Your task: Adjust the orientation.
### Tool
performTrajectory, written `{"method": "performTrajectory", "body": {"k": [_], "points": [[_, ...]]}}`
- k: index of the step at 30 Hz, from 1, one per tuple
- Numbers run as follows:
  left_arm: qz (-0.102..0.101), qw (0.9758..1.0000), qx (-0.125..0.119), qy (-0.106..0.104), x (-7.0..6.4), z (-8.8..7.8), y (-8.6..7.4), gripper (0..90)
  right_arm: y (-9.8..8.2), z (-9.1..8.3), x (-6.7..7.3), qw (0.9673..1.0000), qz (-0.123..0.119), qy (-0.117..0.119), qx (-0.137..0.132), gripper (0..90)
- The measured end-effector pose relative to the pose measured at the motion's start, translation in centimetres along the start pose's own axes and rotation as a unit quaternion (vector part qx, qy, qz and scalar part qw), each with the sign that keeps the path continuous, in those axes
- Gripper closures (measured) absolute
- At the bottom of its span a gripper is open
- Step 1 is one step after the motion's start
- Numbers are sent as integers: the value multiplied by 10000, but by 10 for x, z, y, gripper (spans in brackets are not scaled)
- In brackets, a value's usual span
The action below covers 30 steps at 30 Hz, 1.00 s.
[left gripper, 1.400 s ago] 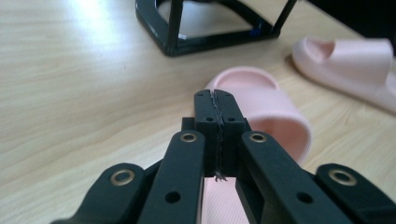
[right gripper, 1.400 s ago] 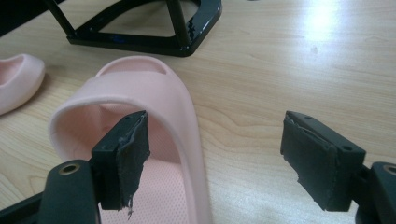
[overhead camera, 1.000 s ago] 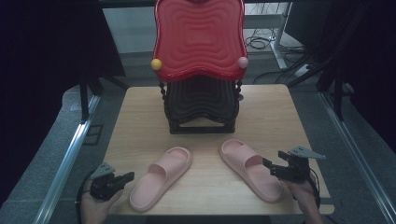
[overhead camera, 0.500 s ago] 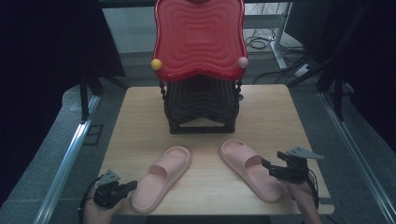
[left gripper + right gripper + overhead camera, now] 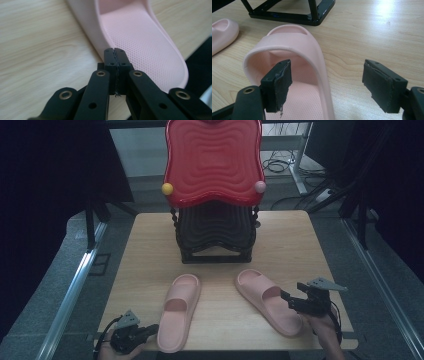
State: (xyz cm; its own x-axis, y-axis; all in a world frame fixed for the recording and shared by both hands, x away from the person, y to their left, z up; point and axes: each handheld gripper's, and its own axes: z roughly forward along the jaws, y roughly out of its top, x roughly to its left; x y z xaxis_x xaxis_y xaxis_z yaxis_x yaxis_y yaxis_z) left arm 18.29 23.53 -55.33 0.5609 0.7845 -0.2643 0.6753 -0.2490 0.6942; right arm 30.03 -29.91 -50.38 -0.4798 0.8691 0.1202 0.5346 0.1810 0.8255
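Observation:
Two pink slippers lie on the wooden table (image 5: 150,255), toes toward a rack. The left slipper (image 5: 179,317) has my left gripper (image 5: 151,329) at its heel side near the front edge. In the left gripper view the gripper (image 5: 115,53) is shut with pad against pad and nothing between, tips right by that slipper's (image 5: 142,37) outer wall. My right gripper (image 5: 289,301) is beside the right slipper (image 5: 265,297). In the right gripper view it (image 5: 328,85) stands open, with one pad (image 5: 279,81) over the footbed and the other over bare wood, astride that slipper's (image 5: 287,47) side wall.
A black rack (image 5: 216,232) with a red wavy top (image 5: 215,165) and two small balls stands at the table's back middle; its base (image 5: 294,12) is just beyond the right slipper. Bare wood lies between the slippers. Metal rails and cables run on the floor around.
My left gripper has slid right along the front edge, up to the left slipper's heel. The right gripper and both slippers have stayed put.

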Motion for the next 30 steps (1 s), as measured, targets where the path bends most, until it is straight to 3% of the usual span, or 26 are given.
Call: {"method": "performTrajectory", "body": {"k": [10,22,26,30], "points": [[345,9982,109,-473,-30,26,16,897,0,-2,-2,10000,28,-10,-10,238],[540,9956,145,-757,-50,57,41,894,4,-2,-5,10000,77,-12,-28,238],[602,9952,-62,-767,-50,47,49,875,3,-4,-4,10000,57,-19,-34,239],[555,9946,-641,-603,-40,24,71,806,5,-9,1,9998,-23,-38,-177,239]]}}
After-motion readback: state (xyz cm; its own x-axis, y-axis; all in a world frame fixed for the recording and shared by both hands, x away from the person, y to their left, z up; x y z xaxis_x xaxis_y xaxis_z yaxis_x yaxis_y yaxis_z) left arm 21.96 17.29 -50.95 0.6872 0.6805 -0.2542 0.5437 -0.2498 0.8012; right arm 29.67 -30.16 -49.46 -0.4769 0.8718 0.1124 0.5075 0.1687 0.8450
